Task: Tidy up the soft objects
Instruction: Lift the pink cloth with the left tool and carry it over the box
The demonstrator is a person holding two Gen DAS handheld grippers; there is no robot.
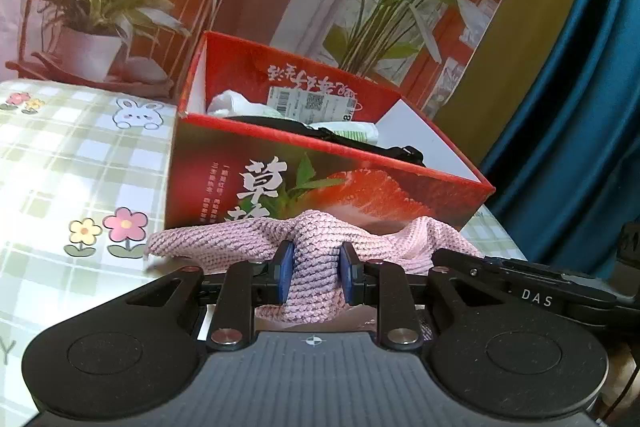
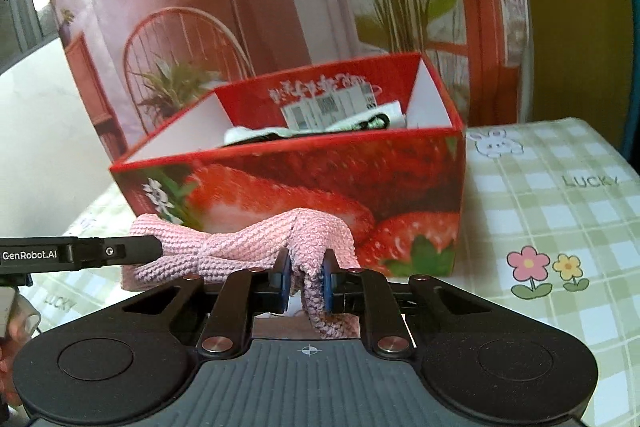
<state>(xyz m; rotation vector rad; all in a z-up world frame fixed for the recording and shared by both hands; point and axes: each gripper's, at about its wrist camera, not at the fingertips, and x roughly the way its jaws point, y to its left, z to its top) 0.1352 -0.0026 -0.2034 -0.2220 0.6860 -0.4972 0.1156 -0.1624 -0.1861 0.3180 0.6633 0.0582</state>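
Nearest in the left wrist view: left hand-held gripper (image 1: 316, 273), blue pads (image 1: 285, 277) clenched on a bunched fold of the pink knit cloth (image 1: 316, 259). Cloth rises in a ridge betw. the pads and spreads to both sides, w/ a flap hanging down under the fingers. The right device's black body (image 1: 520, 285) sits just beside it, at the cloth's right end.

Right wrist view: right hand-held gripper (image 2: 306, 279) also clamped on the cloth (image 2: 256, 247), pinching a narrow twisted strand; a tail droops below the pads (image 2: 327, 283). From here the cloth runs left toward the left device's black arm (image 2: 80, 253), marked GenRobot.AI, touching its tip. So the cloth is held by both, stretched betw. them, near the front edge of the surface (image 2: 560, 207) w/ its green-check cover, flowers and bunny print.

Just behind the cloth: red strawberry box (image 1: 320, 187), open top, close to the cloth; can't tell if touching. Inside: white and black soft items (image 1: 320, 127), plus a label on the far wall.

Farthest: printed backdrop (image 1: 120, 7) of chair and plants; blue curtain (image 1: 580, 107) at right.
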